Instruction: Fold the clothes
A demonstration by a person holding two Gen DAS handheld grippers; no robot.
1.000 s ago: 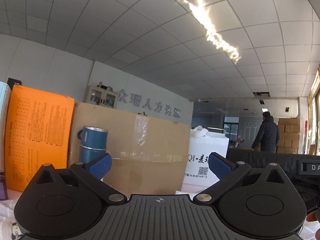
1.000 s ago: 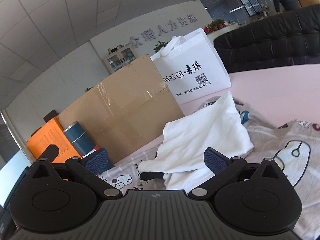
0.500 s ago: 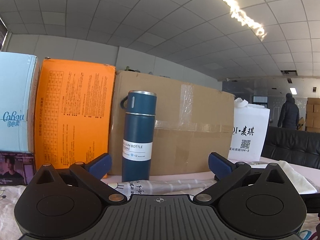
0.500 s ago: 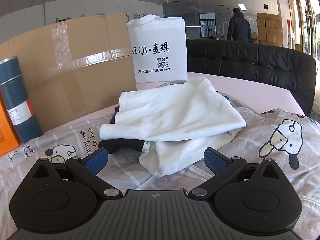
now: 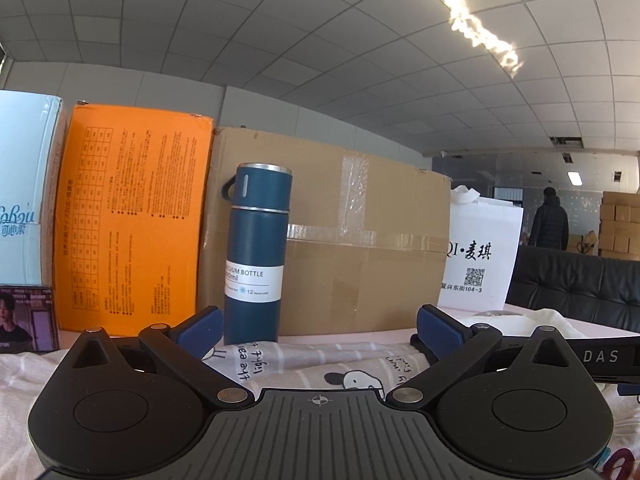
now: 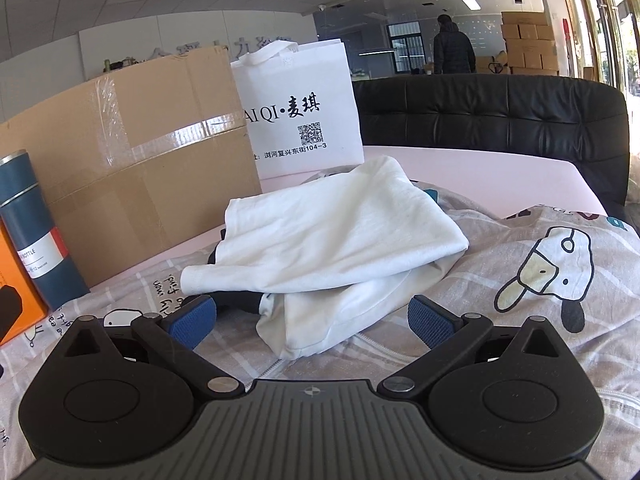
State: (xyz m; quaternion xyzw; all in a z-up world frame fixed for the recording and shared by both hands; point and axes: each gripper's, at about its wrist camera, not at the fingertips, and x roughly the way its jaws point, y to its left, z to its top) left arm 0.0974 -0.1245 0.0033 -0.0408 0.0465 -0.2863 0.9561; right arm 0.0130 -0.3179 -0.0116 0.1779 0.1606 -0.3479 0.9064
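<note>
A crumpled white garment (image 6: 328, 236) lies in a loose heap on a grey checked sheet with cartoon prints (image 6: 540, 276); something black shows under its left edge. My right gripper (image 6: 312, 322) stands open just in front of the heap, nothing between its blue-padded fingers. In the left wrist view my left gripper (image 5: 318, 330) is open too, low over the same sheet (image 5: 320, 364), pointing at a blue vacuum bottle. The white garment (image 5: 536, 322) peeks in at the right behind its right finger.
A blue vacuum bottle (image 5: 256, 256) stands before a taped cardboard box (image 5: 360, 240), with an orange box (image 5: 132, 224) and a pale blue box (image 5: 24, 200) to the left. A white tote bag (image 6: 300, 112) and a black sofa (image 6: 500, 112) stand behind. A person (image 6: 454, 48) stands far off.
Both views have tilted down from the ceiling toward the table. The right gripper has come closer to the white garment and levelled; the left now faces the bottle. Both stayed open.
</note>
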